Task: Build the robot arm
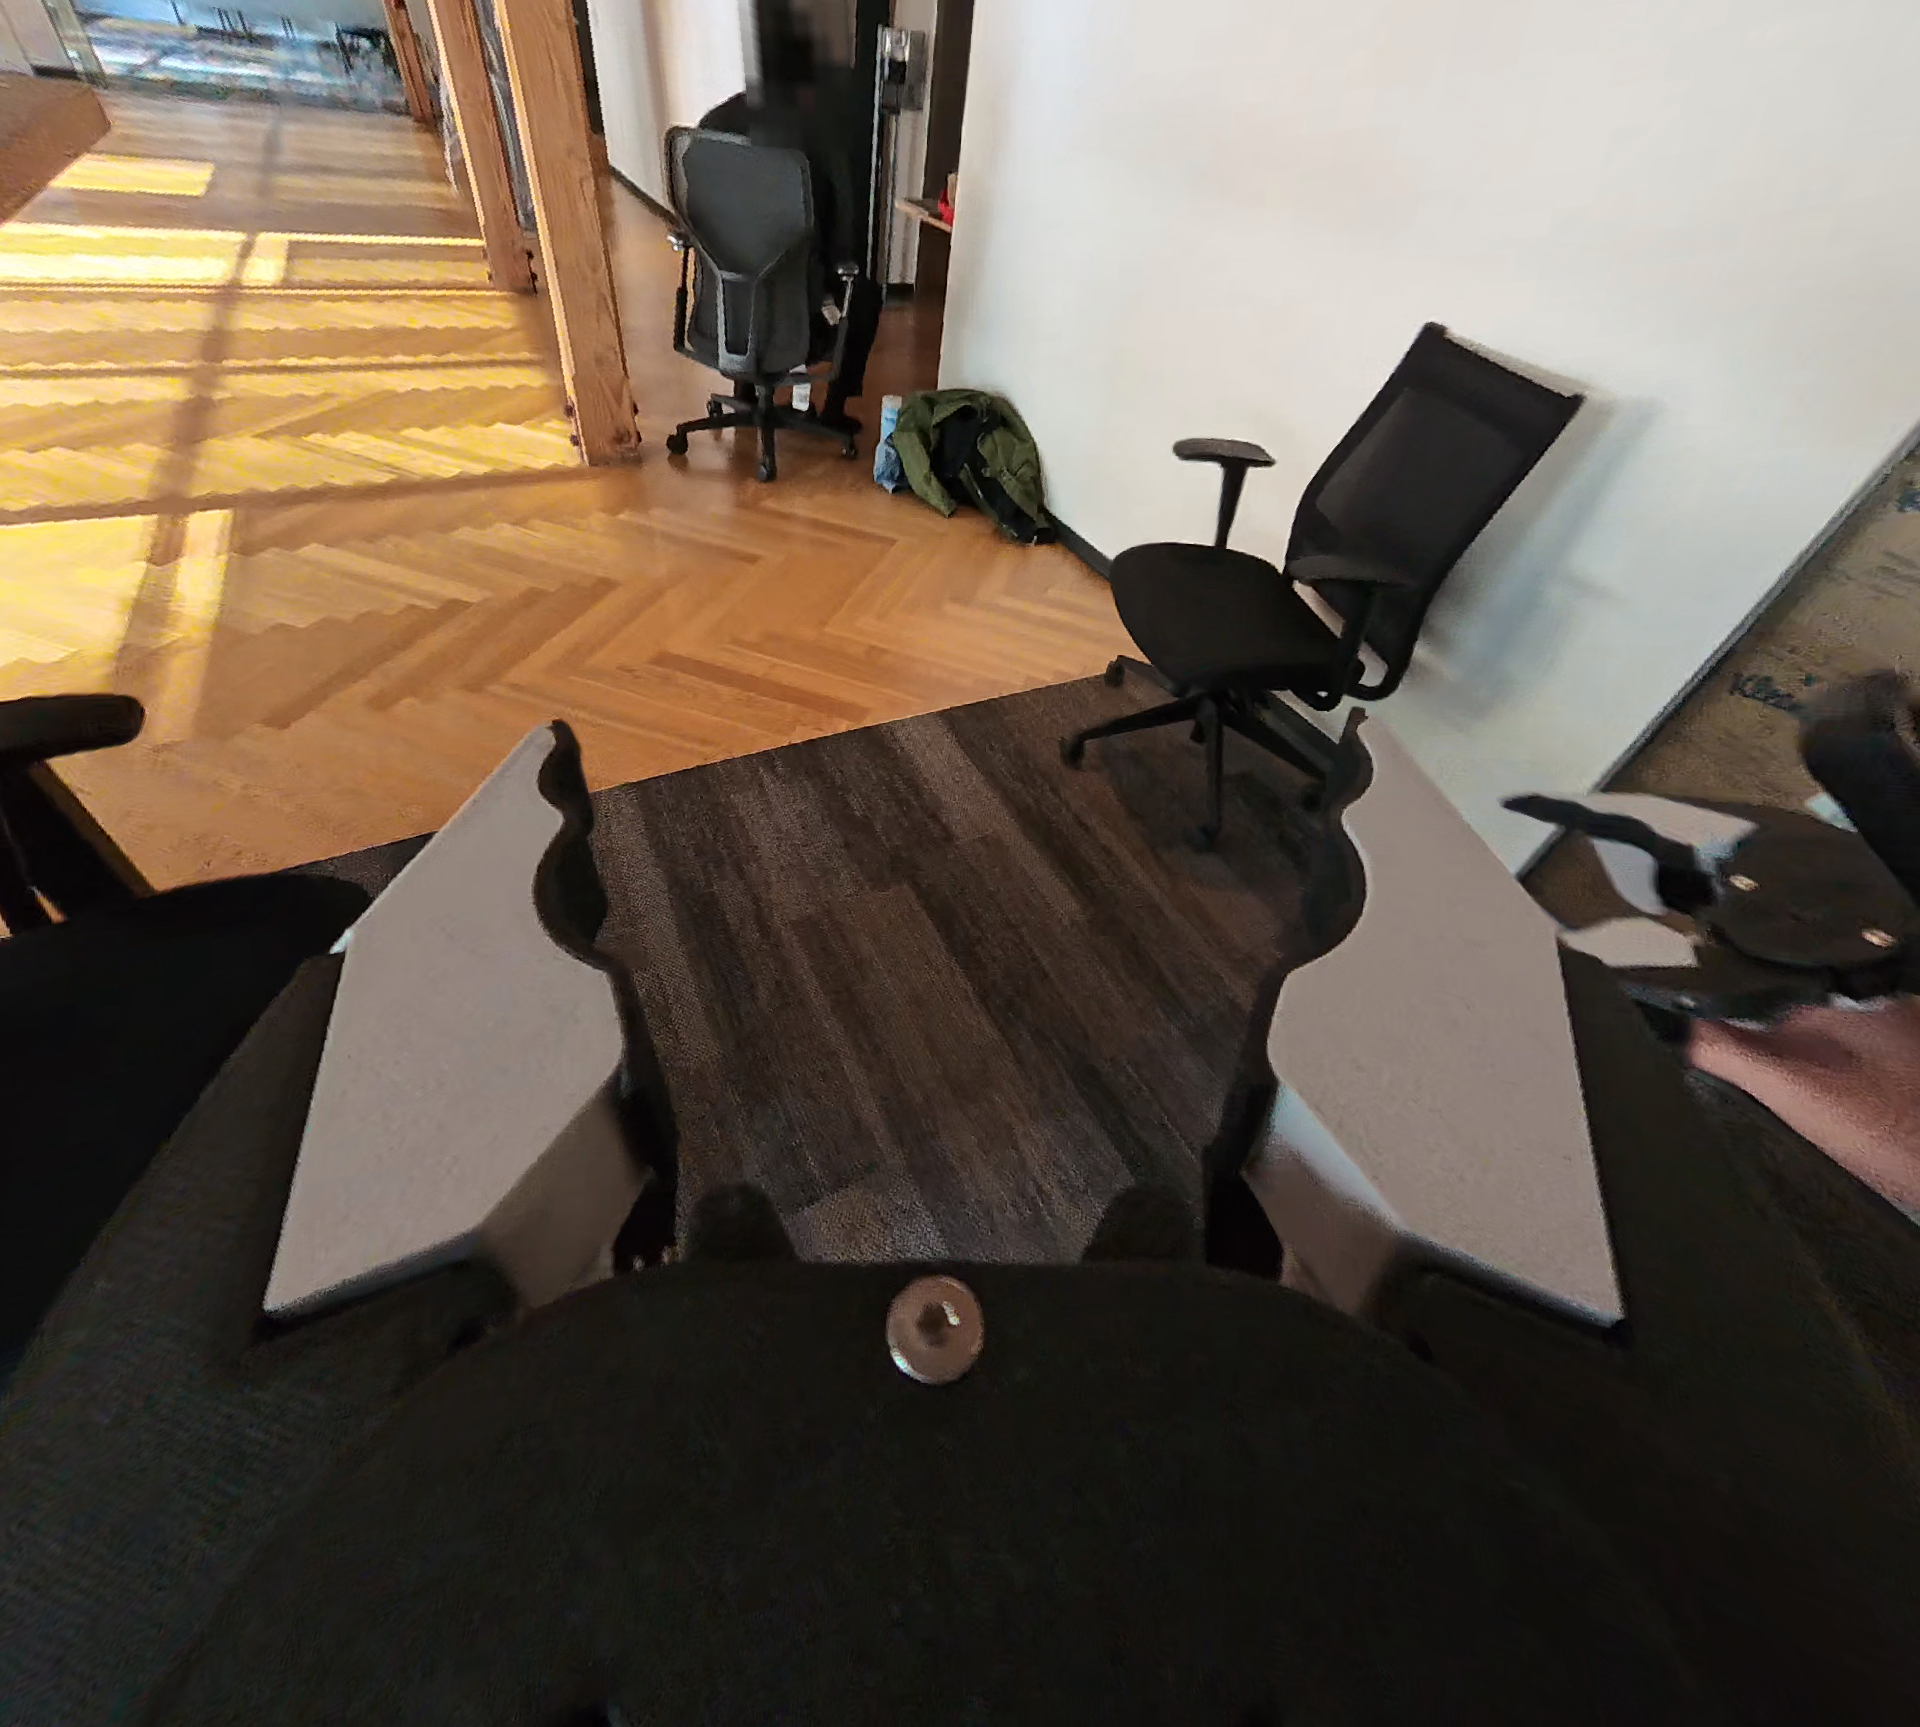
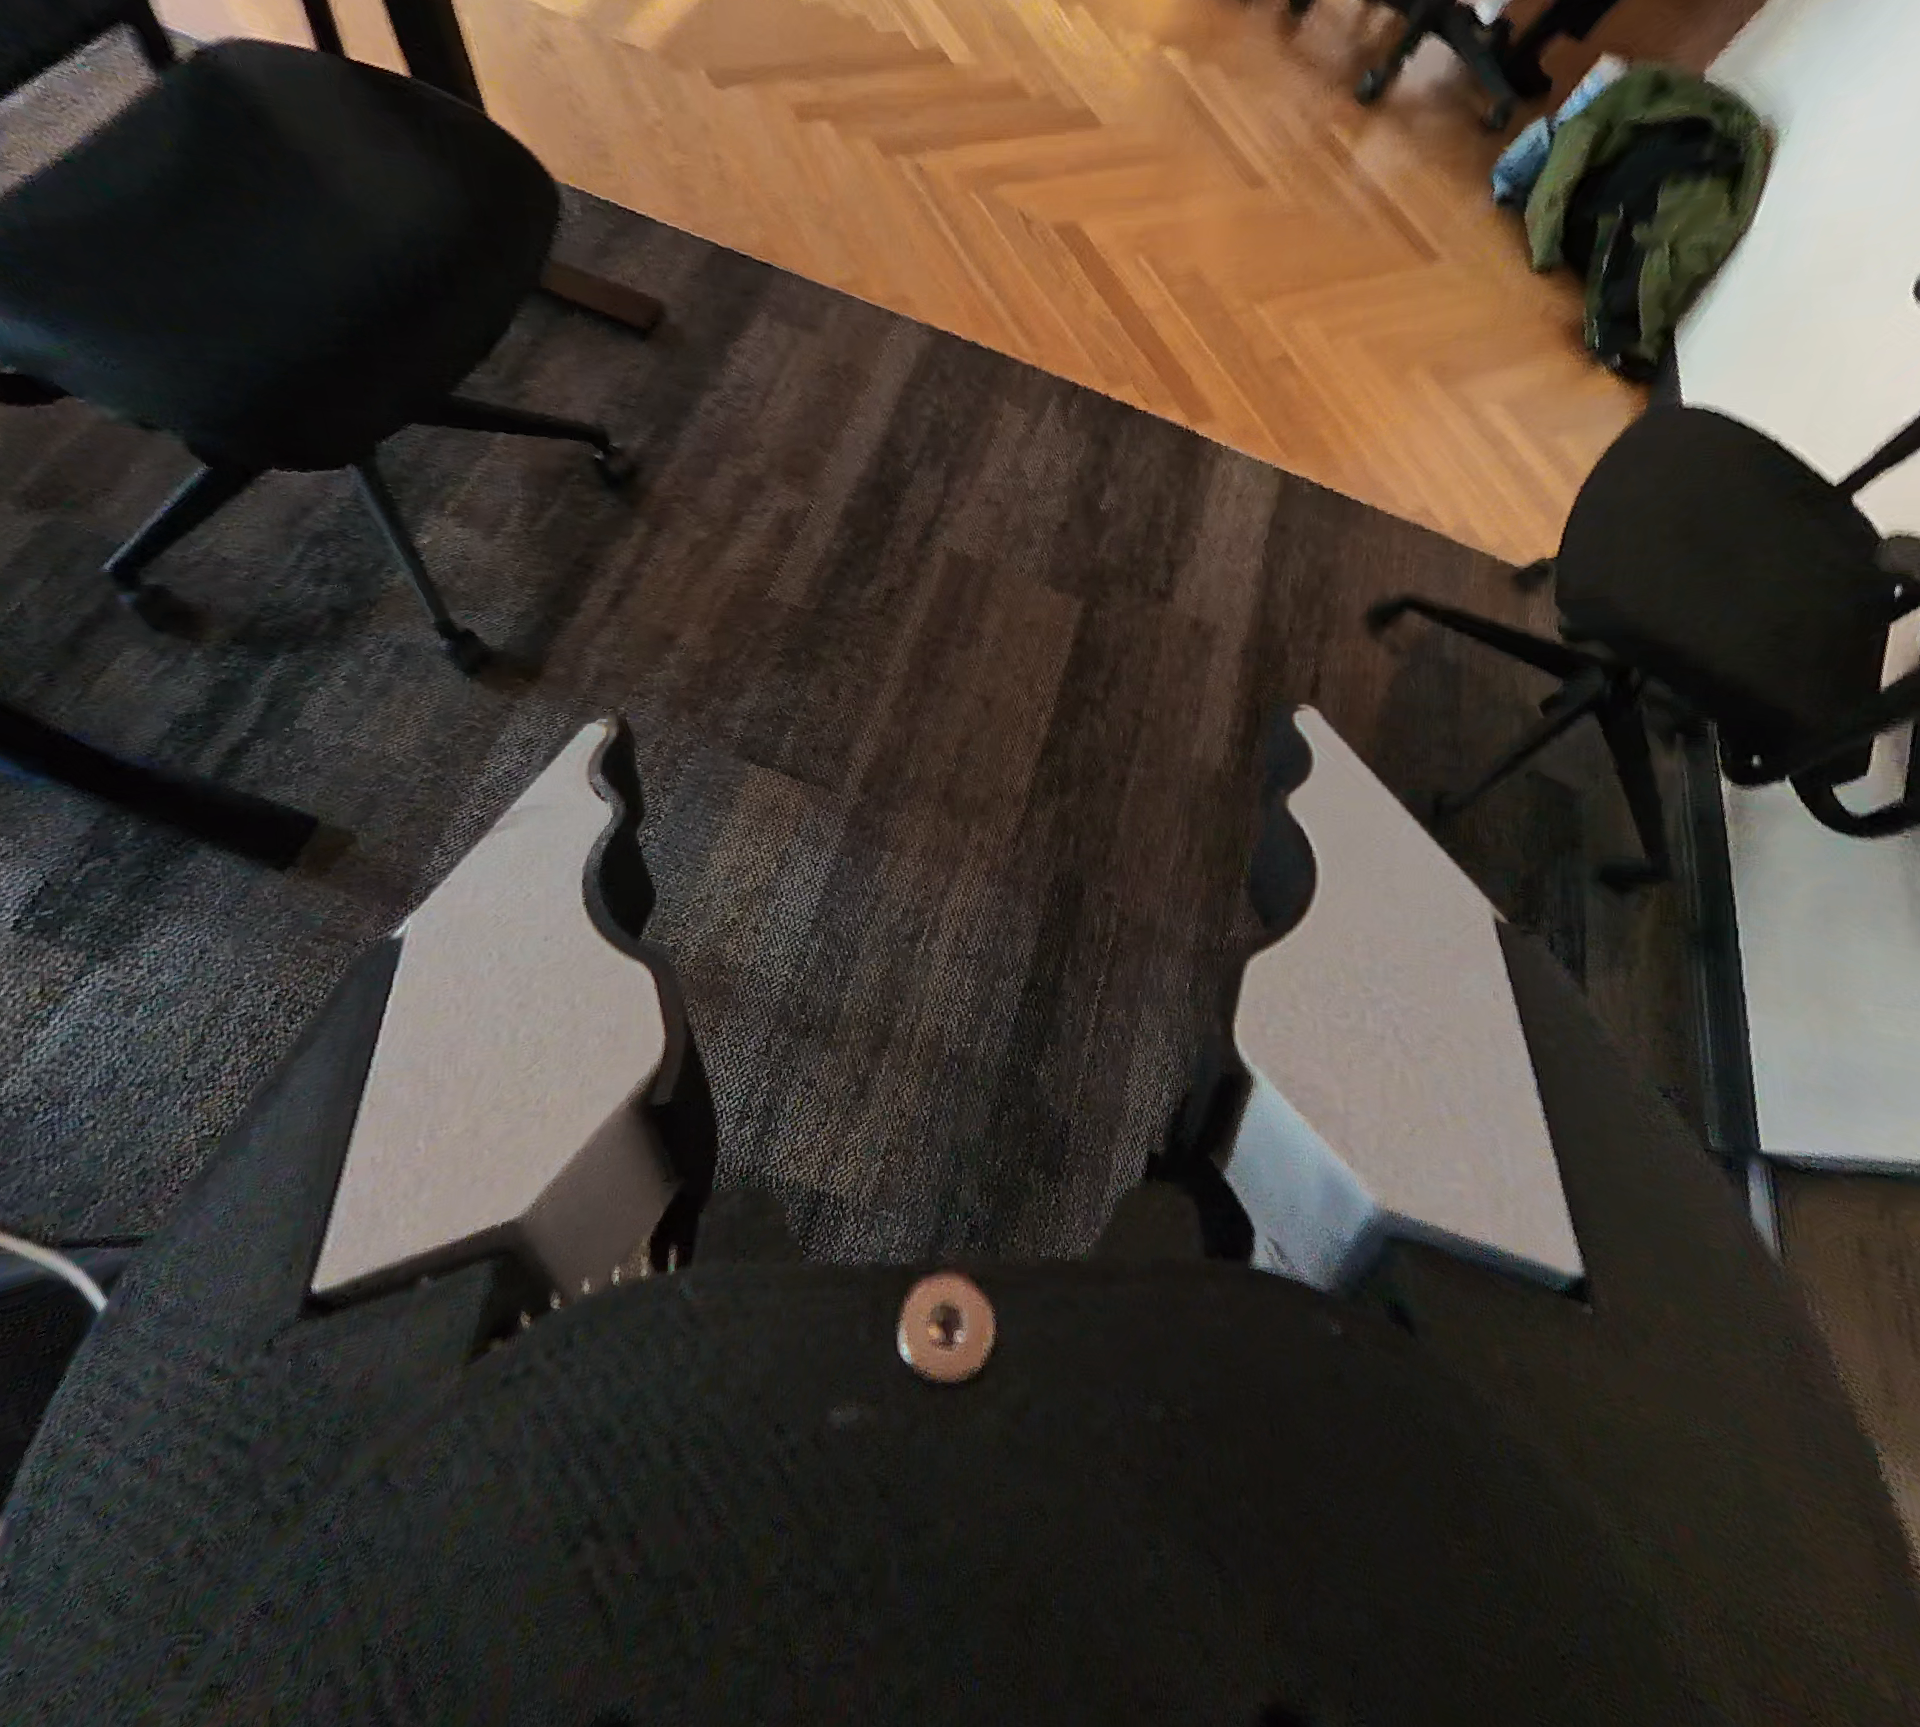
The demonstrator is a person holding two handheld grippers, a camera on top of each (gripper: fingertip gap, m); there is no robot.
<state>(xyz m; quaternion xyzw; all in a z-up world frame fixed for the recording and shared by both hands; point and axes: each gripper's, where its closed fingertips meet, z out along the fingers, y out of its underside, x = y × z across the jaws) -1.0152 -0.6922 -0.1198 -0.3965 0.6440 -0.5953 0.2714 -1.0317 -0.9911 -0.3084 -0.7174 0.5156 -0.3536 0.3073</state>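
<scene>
My left gripper (image 1: 961, 742) is open and empty, held in the air above dark carpet (image 1: 935, 950). It points toward a black office chair (image 1: 1299, 597) by the white wall. The other gripper shows blurred at the right edge of the left wrist view (image 1: 1704, 898), held by a hand (image 1: 1808, 1095). My right gripper (image 2: 956, 732) is open and empty too, tilted down over the same carpet (image 2: 935, 638). A black chair seat (image 2: 260, 243) lies to its left and another chair (image 2: 1745, 617) to its right.
Herringbone wood floor (image 1: 623, 597) begins beyond the carpet. A green jacket heap (image 1: 971, 456) lies by the wall corner and also shows in the right wrist view (image 2: 1642, 202). A mesh office chair (image 1: 753, 285) stands in a doorway. A wooden post (image 1: 561, 223) rises at left.
</scene>
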